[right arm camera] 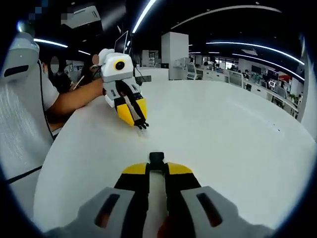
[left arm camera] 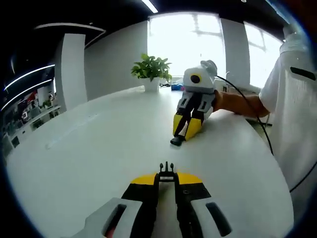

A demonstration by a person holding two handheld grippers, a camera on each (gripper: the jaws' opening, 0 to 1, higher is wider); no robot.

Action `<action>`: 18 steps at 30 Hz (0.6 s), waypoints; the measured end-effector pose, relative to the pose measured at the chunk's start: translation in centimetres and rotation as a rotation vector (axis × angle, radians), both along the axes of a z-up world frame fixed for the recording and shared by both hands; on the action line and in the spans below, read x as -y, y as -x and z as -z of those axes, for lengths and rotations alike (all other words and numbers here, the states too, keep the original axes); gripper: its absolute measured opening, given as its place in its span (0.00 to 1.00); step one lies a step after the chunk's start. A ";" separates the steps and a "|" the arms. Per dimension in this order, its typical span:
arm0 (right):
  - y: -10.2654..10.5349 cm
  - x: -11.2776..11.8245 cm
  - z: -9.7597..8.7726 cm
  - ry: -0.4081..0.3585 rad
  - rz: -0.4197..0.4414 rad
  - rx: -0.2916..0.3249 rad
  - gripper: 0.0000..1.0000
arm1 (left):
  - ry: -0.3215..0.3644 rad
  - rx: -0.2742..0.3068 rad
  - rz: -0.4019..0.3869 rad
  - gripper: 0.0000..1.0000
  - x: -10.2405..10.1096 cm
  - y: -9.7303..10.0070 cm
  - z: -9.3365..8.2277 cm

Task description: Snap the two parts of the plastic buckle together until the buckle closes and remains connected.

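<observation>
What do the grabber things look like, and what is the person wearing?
Each gripper, left and right, has yellow-tipped jaws with black inner edges on a light grey body. Seen from across, each carries a white box with a yellow-ringed lens. A black cable trails off. The sleeve is white.

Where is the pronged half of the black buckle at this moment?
The pronged buckle half is clamped at the tips of the left gripper, low in the left gripper view above the white table, pointing toward the right gripper.

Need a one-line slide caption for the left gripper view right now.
Left gripper holds the pronged buckle half over the white table, facing the right gripper holding the other half.
</observation>
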State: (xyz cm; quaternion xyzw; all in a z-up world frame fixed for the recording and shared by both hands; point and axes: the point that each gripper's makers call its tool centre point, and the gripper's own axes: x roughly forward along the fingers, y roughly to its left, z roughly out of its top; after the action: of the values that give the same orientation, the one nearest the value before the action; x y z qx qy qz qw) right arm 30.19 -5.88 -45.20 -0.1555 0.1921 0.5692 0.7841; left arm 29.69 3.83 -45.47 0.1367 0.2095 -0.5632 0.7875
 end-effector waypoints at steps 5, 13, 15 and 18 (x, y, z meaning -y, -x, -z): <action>0.9 -0.2 0.1 0.006 -0.032 0.005 0.13 | -0.004 -0.007 0.028 0.12 0.3 1.3 0.2; 2.4 -0.4 0.0 0.009 -0.071 0.014 0.13 | -0.014 -0.016 0.060 0.12 0.4 2.9 0.2; 2.8 -0.5 0.0 0.008 -0.088 0.012 0.13 | -0.015 -0.019 0.062 0.12 0.3 3.1 0.2; 3.4 -0.6 0.1 0.010 -0.102 0.013 0.13 | -0.017 -0.020 0.071 0.12 0.2 3.6 0.1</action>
State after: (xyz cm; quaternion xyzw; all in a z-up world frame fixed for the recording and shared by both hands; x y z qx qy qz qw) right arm 26.82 -5.27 -45.27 -0.1726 0.1818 0.6063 0.7547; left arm 26.13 3.64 -45.62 0.1452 0.2170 -0.5903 0.7638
